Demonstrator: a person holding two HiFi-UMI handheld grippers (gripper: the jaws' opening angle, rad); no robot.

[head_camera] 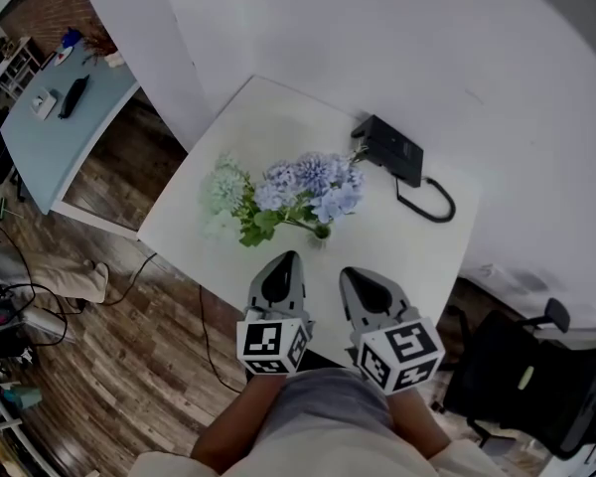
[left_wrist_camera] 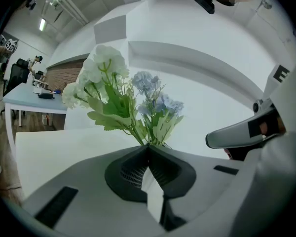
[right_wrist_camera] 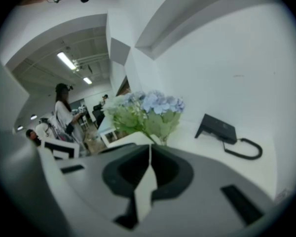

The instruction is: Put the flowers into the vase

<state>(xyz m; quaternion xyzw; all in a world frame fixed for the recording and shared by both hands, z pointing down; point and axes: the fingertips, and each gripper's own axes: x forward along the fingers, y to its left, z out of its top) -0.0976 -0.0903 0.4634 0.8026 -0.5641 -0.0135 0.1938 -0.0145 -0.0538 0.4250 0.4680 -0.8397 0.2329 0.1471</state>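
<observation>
Flowers (head_camera: 298,189), a bunch of blue and white artificial blooms with green leaves, stand near the middle of the white square table (head_camera: 248,117). They are judged light, soft-headed and top-heavy. They are best taken low on the thin, bendable stems, below the leaves, since a knock higher up could tip them. The table's left half and near edge lie bare, giving approach room. A black box with looped cable (head_camera: 389,150) occupies its far right corner. Left gripper (head_camera: 287,259) and right gripper (head_camera: 351,275), both closed on nothing, hover over the table's near edge. The stems meet at what appears to be a small vase (head_camera: 322,233), too small to make out.
</observation>
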